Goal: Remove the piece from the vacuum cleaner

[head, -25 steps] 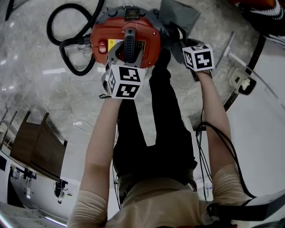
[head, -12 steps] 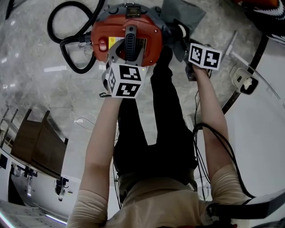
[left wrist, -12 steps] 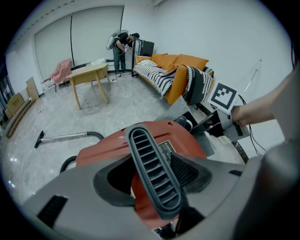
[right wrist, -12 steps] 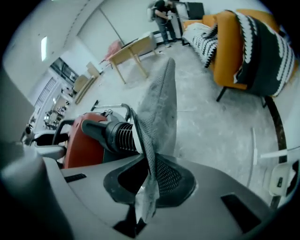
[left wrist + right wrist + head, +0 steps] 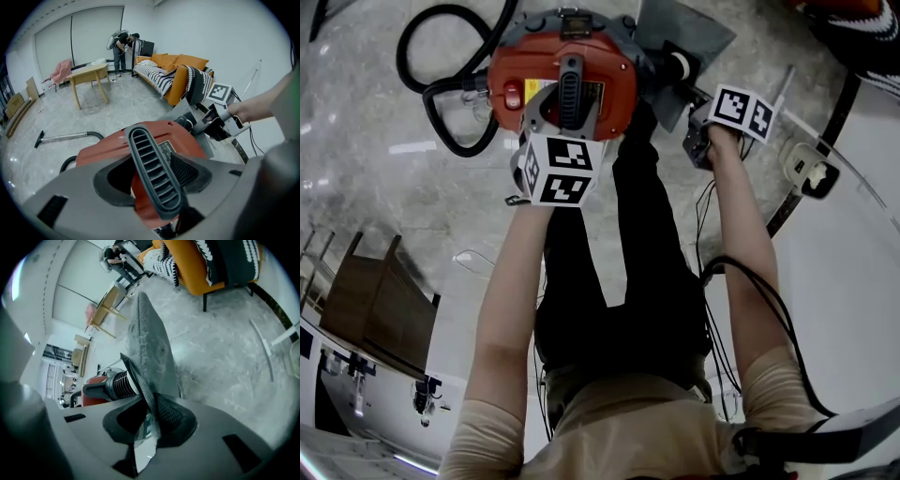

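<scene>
As right gripper (image 5: 150, 420) rolled, jaws eased on piece (image 5: 151, 348).

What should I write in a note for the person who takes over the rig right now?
Left gripper: closed on the carry handle of the vacuum cleaner.
Right gripper: grey piece between its jaws, which have just been opening slightly.
Done: piece gripped; it lies against the ribbed port.
Left to do: pull the piece clear of the cleaner.
</scene>
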